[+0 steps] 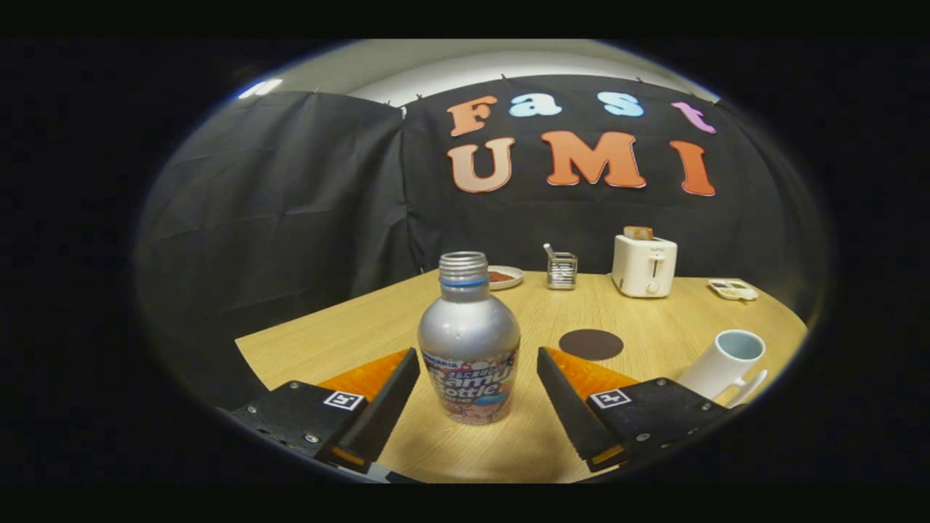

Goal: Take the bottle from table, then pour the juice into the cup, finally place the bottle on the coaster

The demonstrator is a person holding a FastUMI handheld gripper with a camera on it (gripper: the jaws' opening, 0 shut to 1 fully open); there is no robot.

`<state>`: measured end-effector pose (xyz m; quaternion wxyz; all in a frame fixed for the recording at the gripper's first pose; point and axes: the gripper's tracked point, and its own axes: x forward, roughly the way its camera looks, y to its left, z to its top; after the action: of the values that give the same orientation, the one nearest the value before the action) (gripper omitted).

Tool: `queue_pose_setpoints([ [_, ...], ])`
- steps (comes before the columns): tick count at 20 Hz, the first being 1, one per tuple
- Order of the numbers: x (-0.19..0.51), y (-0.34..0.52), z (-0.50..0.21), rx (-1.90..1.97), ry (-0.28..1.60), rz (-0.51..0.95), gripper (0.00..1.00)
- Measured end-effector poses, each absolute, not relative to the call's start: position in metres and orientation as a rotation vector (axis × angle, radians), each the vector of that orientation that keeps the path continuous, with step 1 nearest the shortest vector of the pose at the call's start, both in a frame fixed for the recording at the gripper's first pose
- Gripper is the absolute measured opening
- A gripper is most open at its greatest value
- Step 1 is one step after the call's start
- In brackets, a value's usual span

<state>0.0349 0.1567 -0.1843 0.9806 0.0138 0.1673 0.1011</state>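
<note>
Between the fingers of the gripper (478,388), spread wide and touching nothing, we find the bottle (468,341) upright on the table (349,327), cap off. We judge it rigid, slick metal (spillable); grip the labelled lower body. Cup (726,357) and coaster (591,343) lie beyond.

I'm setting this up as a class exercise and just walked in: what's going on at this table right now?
A hand-held gripper is open, its fingers either side of a silver bottle standing upright and uncapped on the wooden table, not yet gripped. Beyond the fingers lies a dark round coaster, with a white cup to its right. A toaster stands farther back.
</note>
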Motion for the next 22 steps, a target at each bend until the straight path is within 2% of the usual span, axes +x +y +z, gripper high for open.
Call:
queue_pose_setpoints([
  [5, 0.04, 0.16, -0.205, 0.061, 0.395, 0.19, 0.96],
  [9, 0.043, 0.161, -0.209, 0.096, 0.412, 0.177, 0.87],
  [10, 0.044, 0.16, -0.207, 0.095, 0.412, 0.173, 0.82],
  [22, 0.025, 0.137, -0.183, 0.297, 0.395, 0.152, 0.8],
])
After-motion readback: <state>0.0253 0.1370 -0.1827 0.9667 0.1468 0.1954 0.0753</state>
